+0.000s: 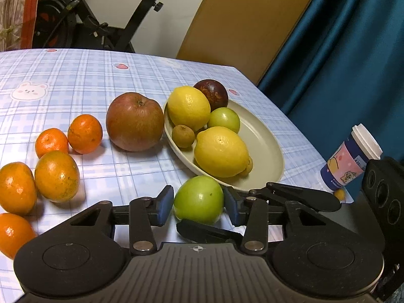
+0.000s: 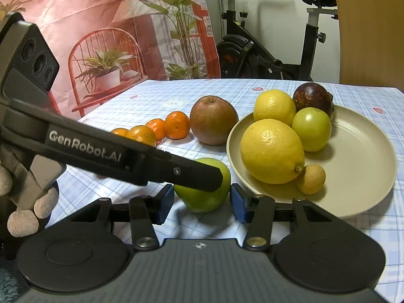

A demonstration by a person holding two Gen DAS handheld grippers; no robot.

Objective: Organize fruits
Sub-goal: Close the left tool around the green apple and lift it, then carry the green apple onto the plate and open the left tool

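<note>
Both grippers low over table, jaws spread, flanking green fruit.

1. "GenRobot.AI" – white lettering on the black side of the left gripper, running diagonally across the left-centre of the right wrist view. Fully legible.
2. Paper cup, right edge of the left wrist view: small white sticker on its side carries printed digits, possibly "439", too blurred to confirm. Cartoon graphics on the cup, no other readable words.
3. Crosshair mark, a circle with a cross, on each gripper body at bottom centre of both views. A symbol only, no text.
4. Tablecloth: bear-face and strawberry prints, no lettering.
</note>
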